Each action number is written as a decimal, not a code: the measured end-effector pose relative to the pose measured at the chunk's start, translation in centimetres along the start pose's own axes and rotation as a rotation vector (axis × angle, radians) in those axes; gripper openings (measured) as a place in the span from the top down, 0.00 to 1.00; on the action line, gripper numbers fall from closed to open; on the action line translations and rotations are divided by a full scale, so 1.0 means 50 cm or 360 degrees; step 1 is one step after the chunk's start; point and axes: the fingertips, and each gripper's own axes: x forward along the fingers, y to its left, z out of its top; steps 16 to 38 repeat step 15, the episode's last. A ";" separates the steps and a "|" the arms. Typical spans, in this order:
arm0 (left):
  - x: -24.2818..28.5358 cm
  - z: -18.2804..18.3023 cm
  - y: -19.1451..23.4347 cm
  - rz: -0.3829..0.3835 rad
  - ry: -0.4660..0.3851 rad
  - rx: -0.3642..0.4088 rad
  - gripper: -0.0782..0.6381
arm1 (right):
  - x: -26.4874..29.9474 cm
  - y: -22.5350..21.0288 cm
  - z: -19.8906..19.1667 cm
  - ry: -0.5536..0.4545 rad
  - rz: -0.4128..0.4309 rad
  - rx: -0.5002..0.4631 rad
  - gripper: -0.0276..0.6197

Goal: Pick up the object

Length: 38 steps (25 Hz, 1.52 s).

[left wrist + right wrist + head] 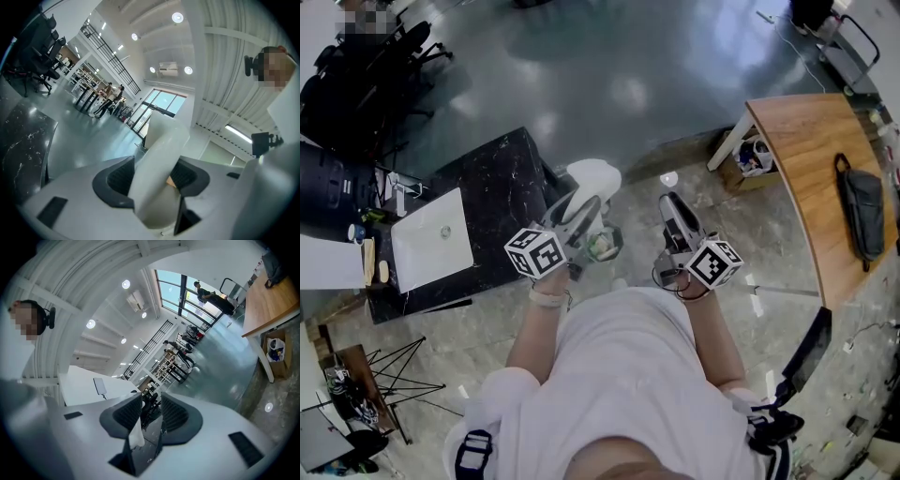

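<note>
My left gripper [152,177] has its jaws clamped on the white object [158,140], a tall, smooth, curved piece that stands up between the pads. In the head view it hangs in the air just beside the corner of the black desk [492,183] and rests on nothing, so I judge the pick as good as made. To do this step well I would squeeze evenly, hold the gripper level and avoid rolling the wrist, since that smooth wall looks likely to slip or buckle. My right gripper [151,416], further from the black desk, has its jaws a narrow gap apart and grips nothing. A small white scrap [136,439] clings by one pad. I can read no brand, label or writing on the object. The marker cubes [536,251] bear only black-and-white squares.
</note>
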 end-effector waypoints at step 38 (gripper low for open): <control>0.006 0.009 0.029 0.0021 -0.0012 -0.0036 0.56 | 0.039 -0.008 -0.005 0.0037 0.0002 0.0016 0.74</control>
